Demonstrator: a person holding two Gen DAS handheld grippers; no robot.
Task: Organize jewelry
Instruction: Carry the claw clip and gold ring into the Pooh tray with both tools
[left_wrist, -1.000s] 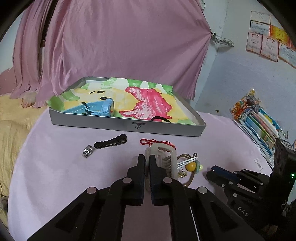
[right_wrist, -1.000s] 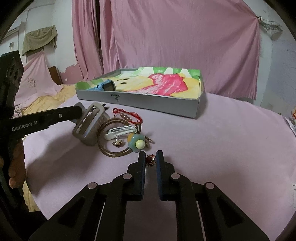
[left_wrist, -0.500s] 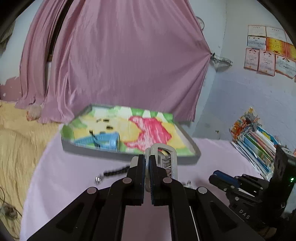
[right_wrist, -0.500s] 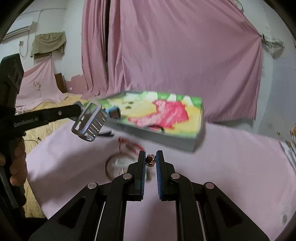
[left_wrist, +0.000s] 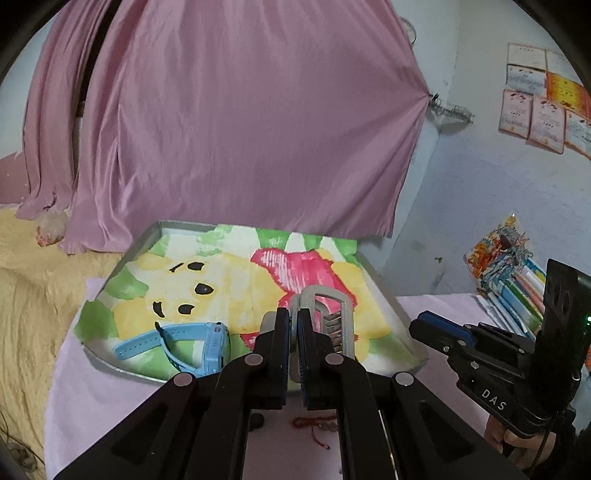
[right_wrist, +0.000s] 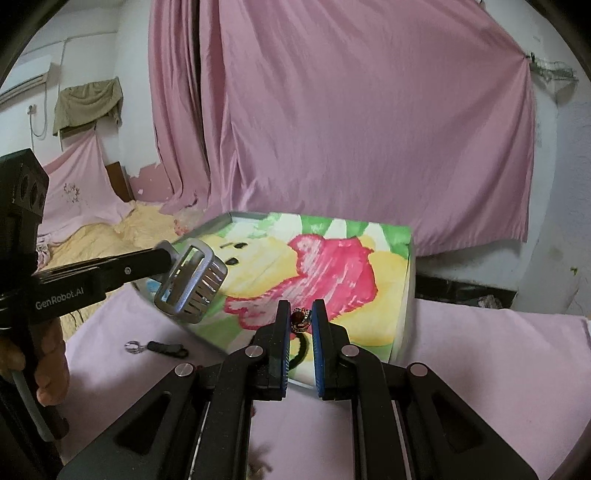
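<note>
1. Left wrist view: my left hand-held gripper (left_wrist: 293, 332) is clamped narrow on a grey plastic claw hair clip (left_wrist: 325, 314) at centre frame, which hangs above the shallow grey tray lined with a yellow, pink and green bear print (left_wrist: 122, 363).
2. A light blue plastic strap watch (left_wrist: 184, 343) already lies in the tray's lower left part. To place the clip well, I judge I should lower it onto the bare lining to the right of the watch and part the fingers only once it is close to the lining, so it does not bounce.
3. A red cord bracelet (left_wrist: 314, 430) is on the pink-covered bench (left_wrist: 92, 398) at the bottom, under my gripper and still to be sorted.
4. The other gripper's body at lower right reads "DAS".
5. Right wrist view: my right hand-held gripper (right_wrist: 300, 321) pinches a small gold ring with a dark red stone (right_wrist: 301, 318) at lower centre, above the tray's near edge.
6. That piece is tiny, so I would keep the pinch steady, carry it further over the lining, and release low, clear of the clip.
7. A small silver ring (right_wrist: 132, 347) and a black beaded strip (right_wrist: 168, 348) remain on the bench at lower left.
8. The left tool's arm at the left edge reads "GenRobot.AI".
</note>
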